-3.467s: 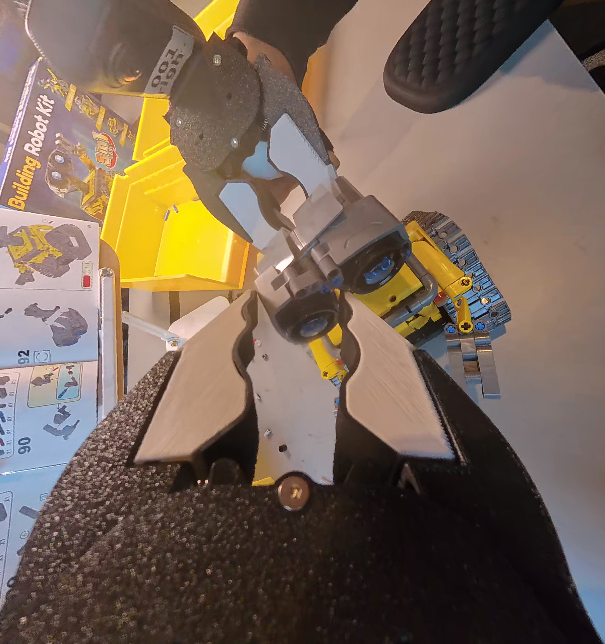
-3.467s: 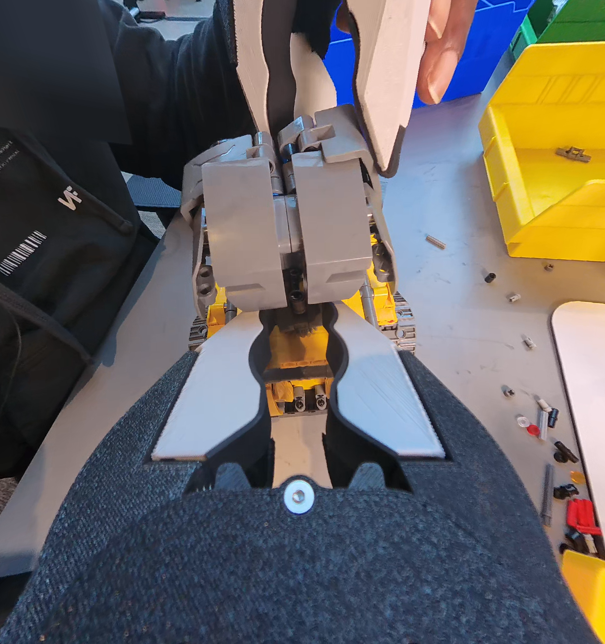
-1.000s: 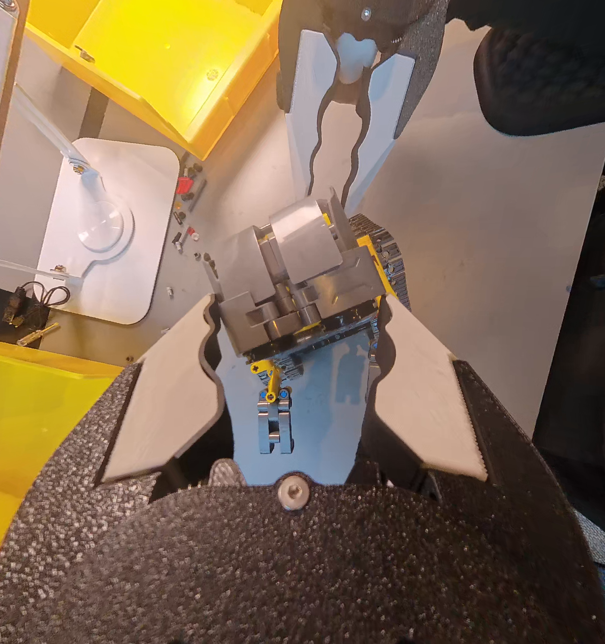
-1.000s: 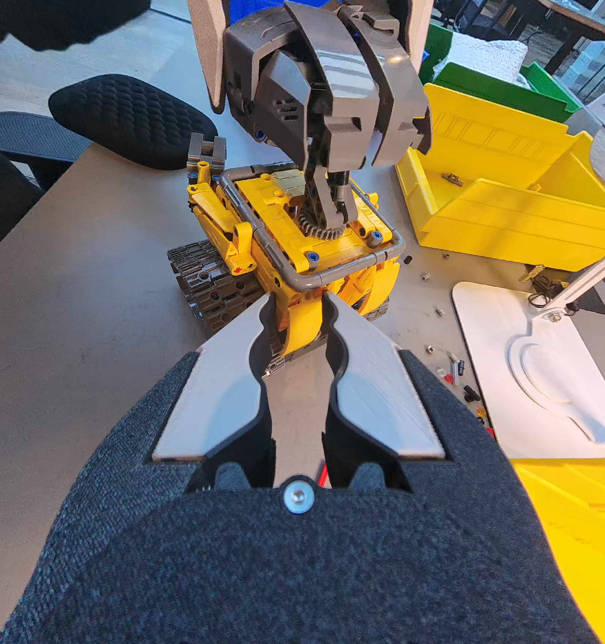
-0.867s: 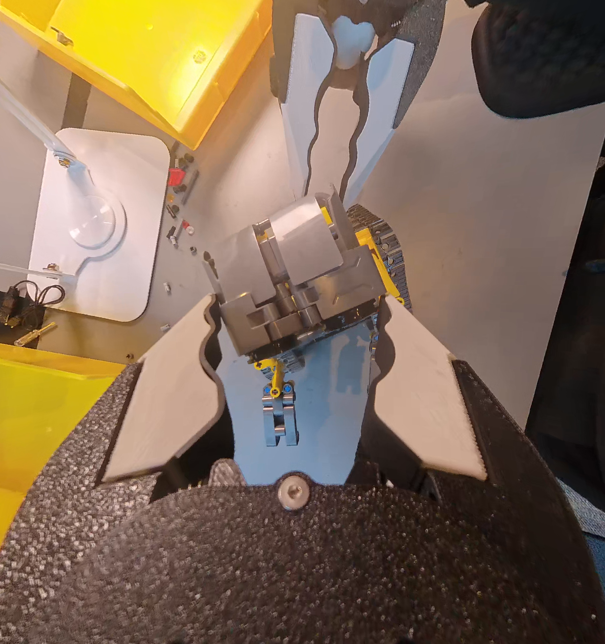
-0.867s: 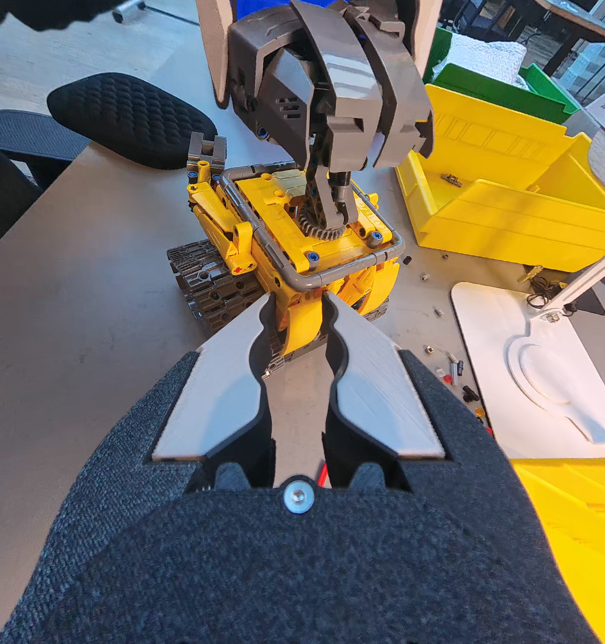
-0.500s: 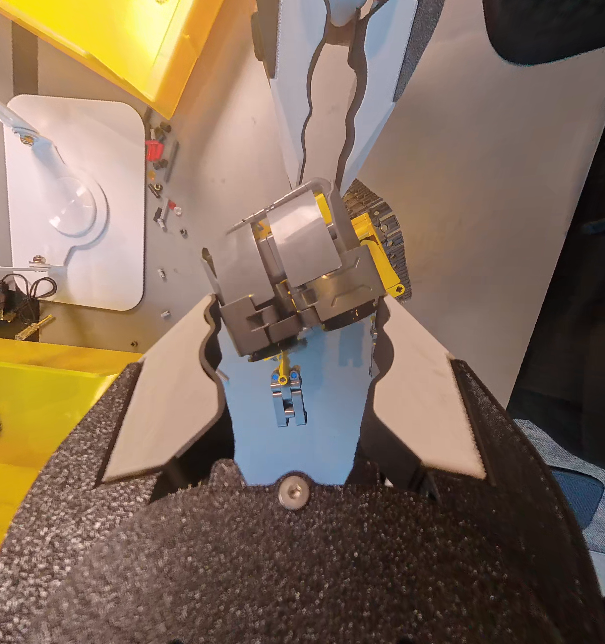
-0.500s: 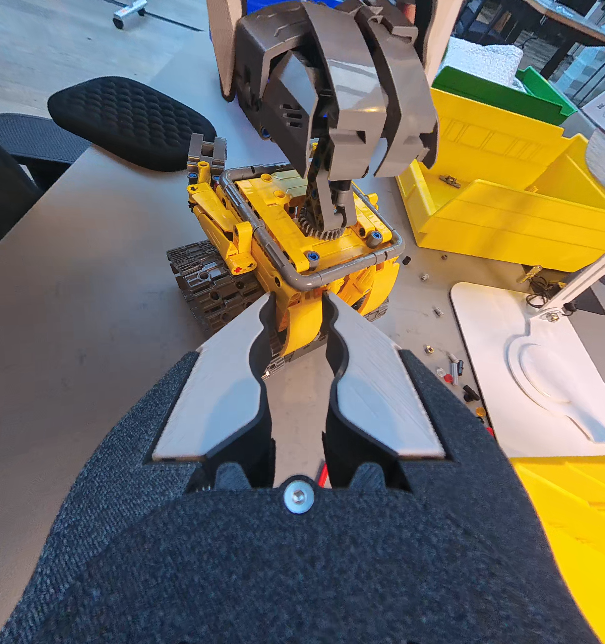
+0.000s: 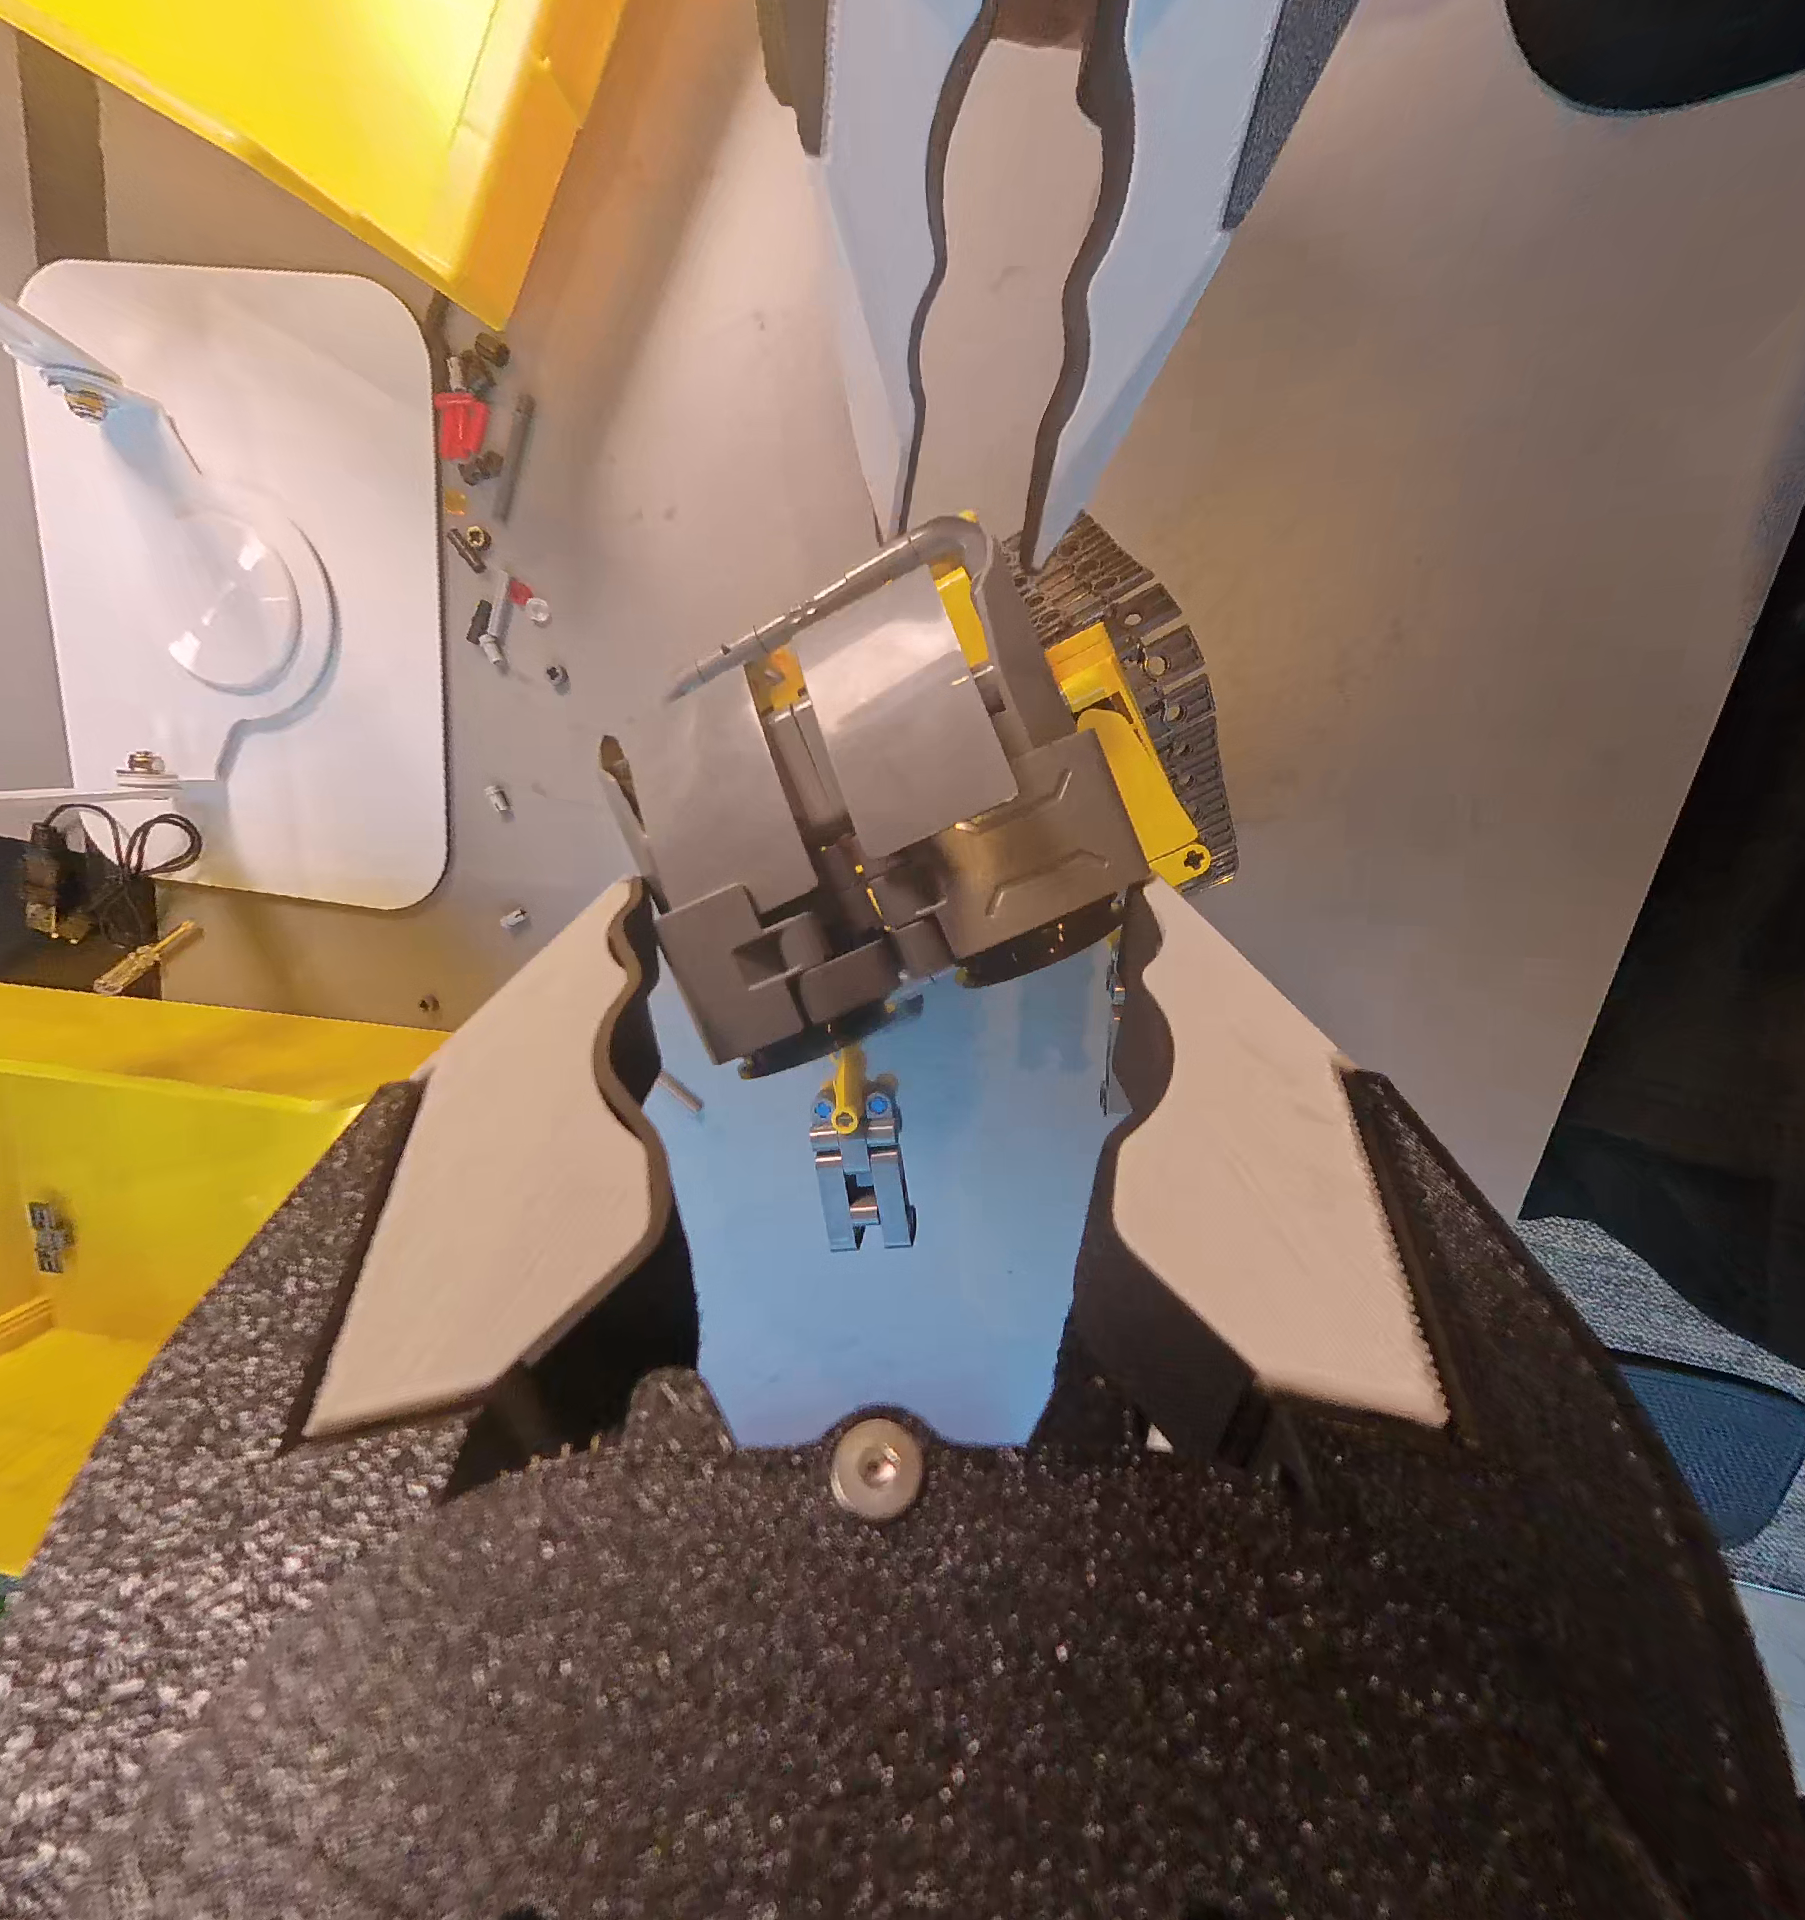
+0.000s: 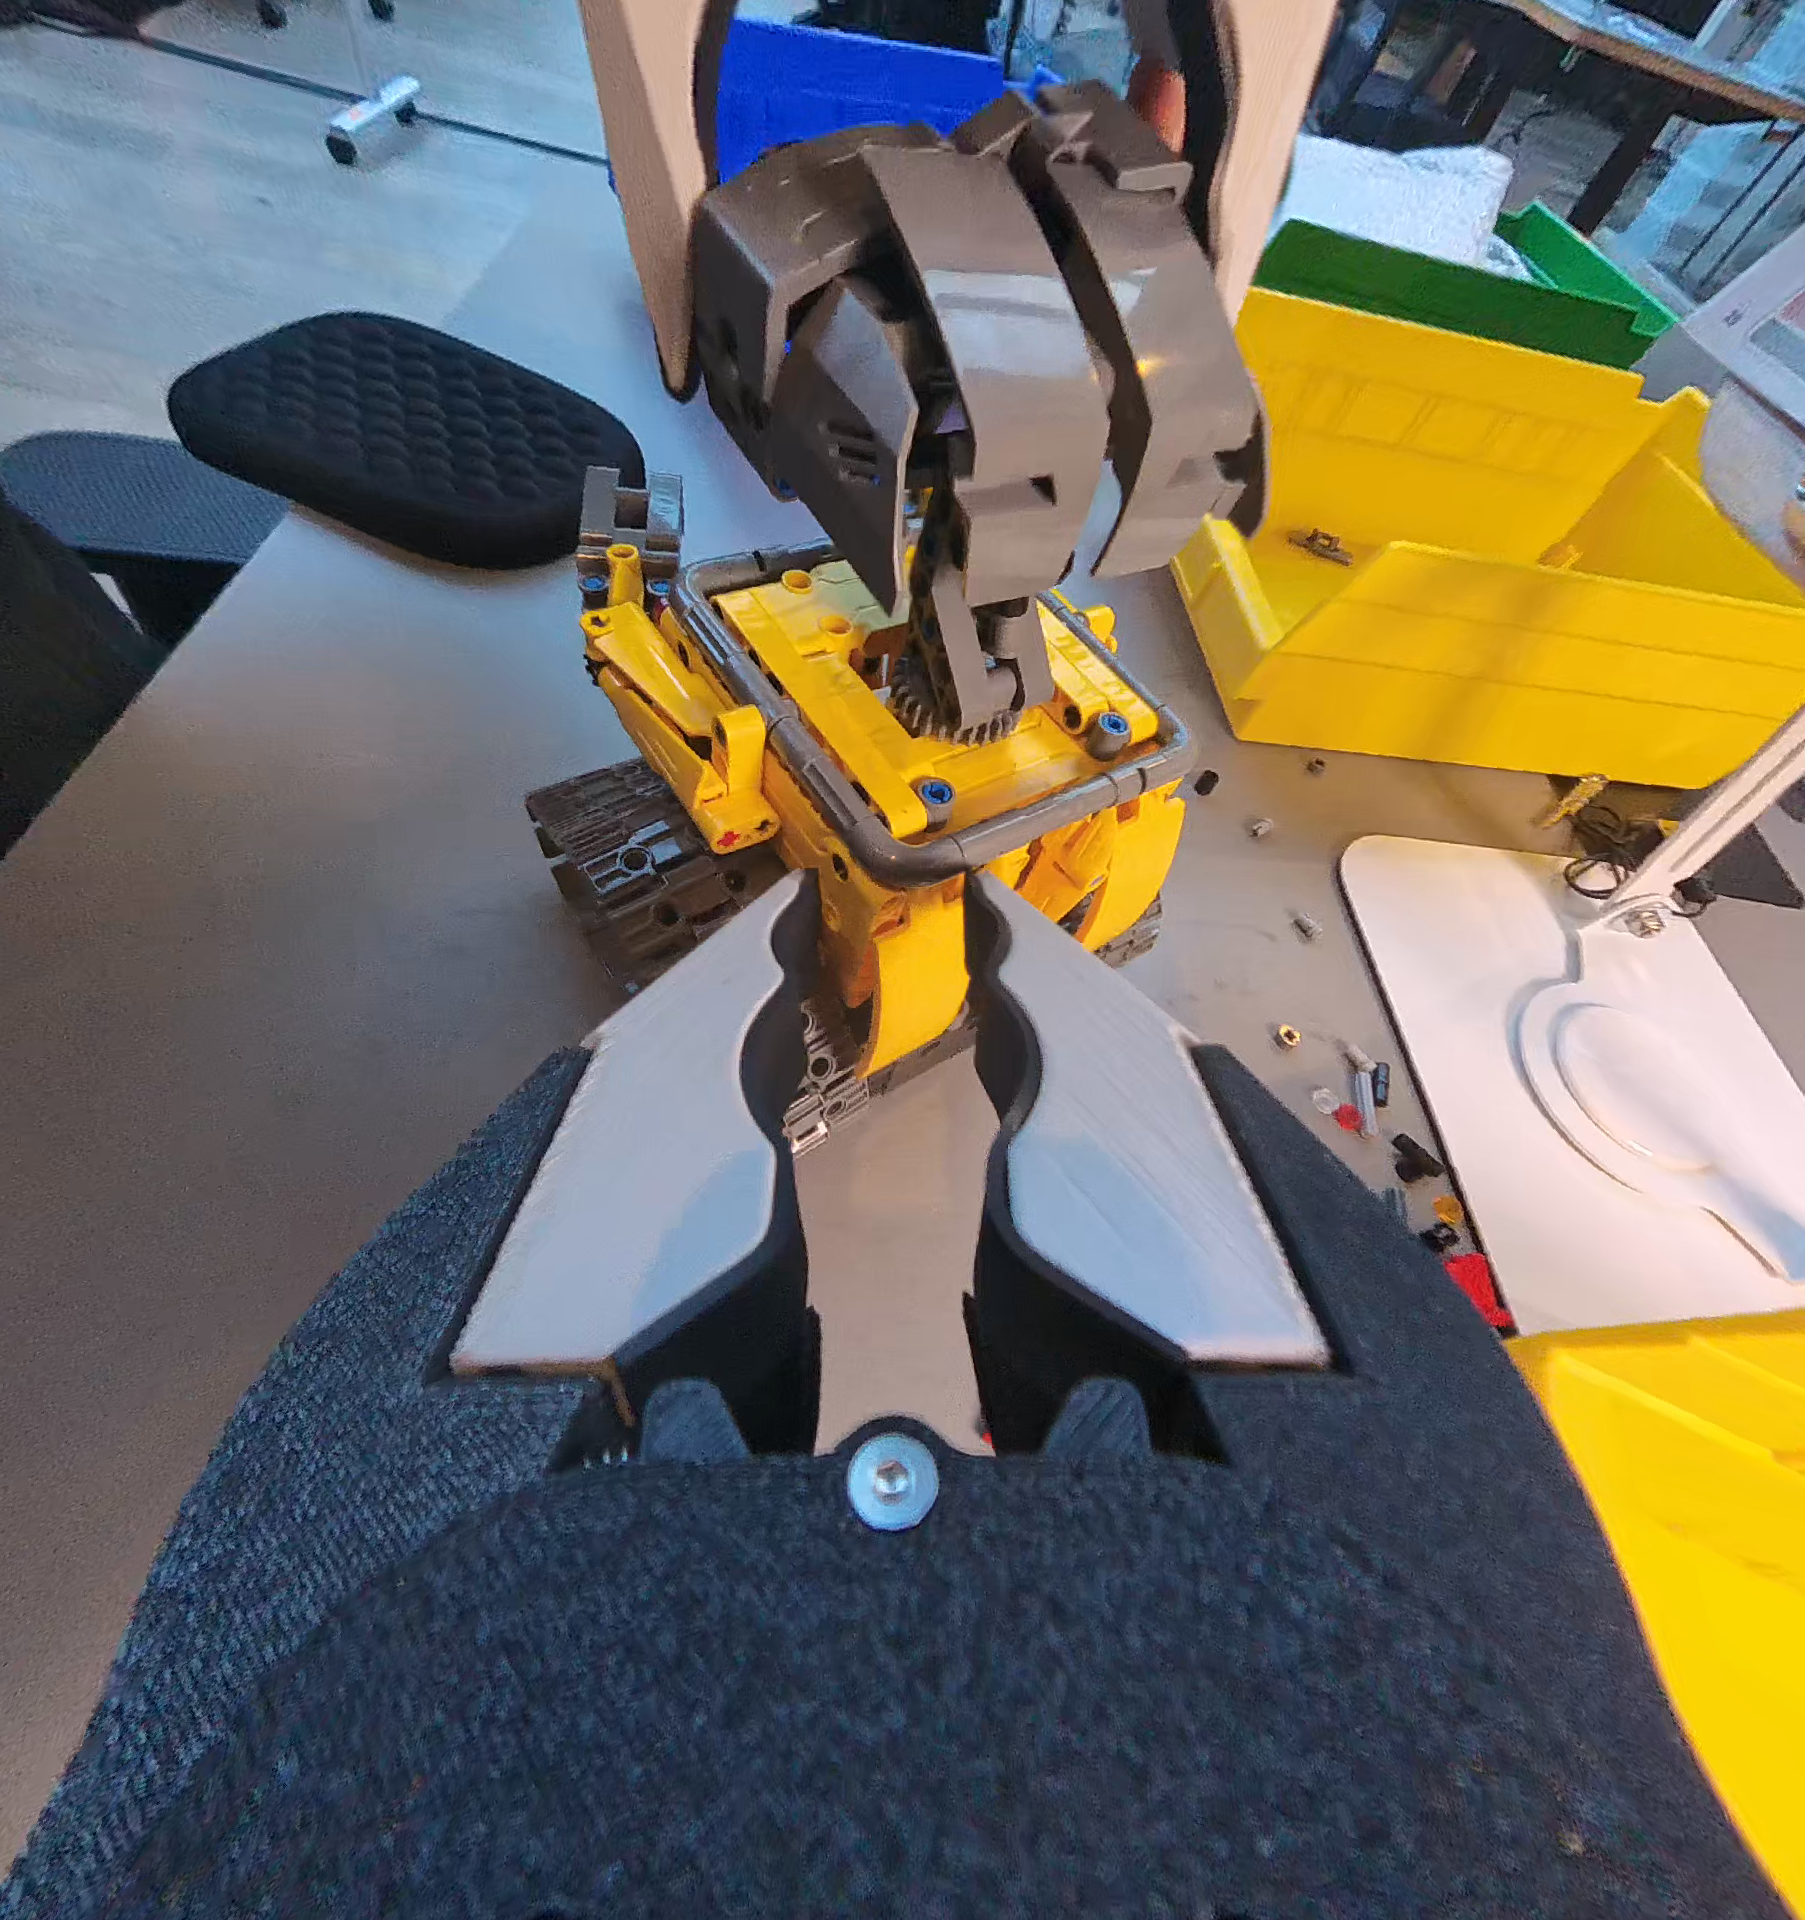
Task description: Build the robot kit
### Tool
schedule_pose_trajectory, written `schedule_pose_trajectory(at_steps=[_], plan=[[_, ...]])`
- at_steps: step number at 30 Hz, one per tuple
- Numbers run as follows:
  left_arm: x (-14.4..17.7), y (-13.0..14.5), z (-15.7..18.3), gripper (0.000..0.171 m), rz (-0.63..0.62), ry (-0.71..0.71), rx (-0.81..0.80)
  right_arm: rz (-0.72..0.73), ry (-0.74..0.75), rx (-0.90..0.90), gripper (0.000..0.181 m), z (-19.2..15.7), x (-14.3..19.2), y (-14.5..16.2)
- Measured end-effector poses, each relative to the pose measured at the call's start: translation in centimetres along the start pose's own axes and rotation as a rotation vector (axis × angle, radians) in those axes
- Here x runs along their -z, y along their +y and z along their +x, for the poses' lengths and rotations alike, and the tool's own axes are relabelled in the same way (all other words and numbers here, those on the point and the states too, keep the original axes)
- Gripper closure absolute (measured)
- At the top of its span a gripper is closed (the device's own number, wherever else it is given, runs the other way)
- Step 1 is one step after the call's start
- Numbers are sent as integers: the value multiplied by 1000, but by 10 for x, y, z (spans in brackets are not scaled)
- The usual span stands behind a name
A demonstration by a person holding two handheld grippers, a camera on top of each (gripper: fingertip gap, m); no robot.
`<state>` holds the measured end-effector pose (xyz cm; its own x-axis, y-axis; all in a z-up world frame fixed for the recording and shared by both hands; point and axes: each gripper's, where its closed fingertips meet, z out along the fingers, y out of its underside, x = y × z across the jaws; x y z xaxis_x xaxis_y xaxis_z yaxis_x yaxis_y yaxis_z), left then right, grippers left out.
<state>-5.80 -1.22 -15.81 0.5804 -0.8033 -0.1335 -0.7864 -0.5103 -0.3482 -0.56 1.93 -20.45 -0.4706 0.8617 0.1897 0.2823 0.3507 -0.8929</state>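
Right wrist view: the right gripper [image 10: 882, 935] pinches the yellow body of the toy robot [image 10: 908, 769] on the table [image 10: 202, 935]. The left gripper [image 9: 887, 940] squeezes its grey head [image 9: 877, 831] from both sides. The far yellow bin [image 10: 1500, 623] holds one small grey piece [image 10: 1316, 542]. The near yellow bin [image 9: 119, 1195] also holds one small grey piece [image 9: 49, 1236].

The left gripper [image 9: 882, 930] has a black, coarse-grained foam-like body and two pale grey, finely ribbed fingers [image 9: 524, 1174] with wavy black inner edges. One silver screw sits centred at the base of the fingers. The right gripper [image 10: 882, 904] is the same shape, with a dark charcoal woven-looking body, light grey fingers [image 10: 1126, 1164] lined in black, and a matching silver screw.
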Motion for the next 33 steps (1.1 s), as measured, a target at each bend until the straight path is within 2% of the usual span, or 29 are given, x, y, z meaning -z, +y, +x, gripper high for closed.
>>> schedule_pose_trajectory(at_steps=[3, 6, 11, 14, 16, 19, 22, 23, 25, 29, 32, 33], plan=[[0, 0, 0, 83, 9, -3, -5, 42, 2, -12, 154, -2, 4, -11], [0, 0, 0, 83, 16, -11, -10, 5, 45, 30, 154, 0, 1, -11], [-1, -1, 0, 83, 40, -13, -12, 82, 62, -3, 153, -5, 4, -40], [-1, -1, 0, 83, 61, -10, -12, 93, 135, 22, 136, -2, 2, -51], [-1, -1, 0, 83, 69, -9, -15, 87, 222, 107, 125, 5, 0, -58], [-1, -1, 0, 83, 76, -6, -18, 75, 360, 330, 123, 12, -1, -72], [-1, 1, -1, 83, 84, -4, -22, 8, 424, 550, 133, 7, -9, -77], [-1, 1, 0, 83, 93, -2, -23, -9, 423, 590, 142, 4, -11, -76], [-2, 0, 0, 82, 132, -6, -49, -10, 430, 587, 142, 3, -11, -76], [-5, -1, 0, 71, 262, -111, -231, 6, 404, 527, 143, 5, -7, -73], [6, -7, -12, 89, 406, -370, -395, 19, 388, 505, 143, 5, -7, -73], [10, -9, -13, 88, 445, -447, -453, 18, 385, 499, 143, 6, -7, -73]])
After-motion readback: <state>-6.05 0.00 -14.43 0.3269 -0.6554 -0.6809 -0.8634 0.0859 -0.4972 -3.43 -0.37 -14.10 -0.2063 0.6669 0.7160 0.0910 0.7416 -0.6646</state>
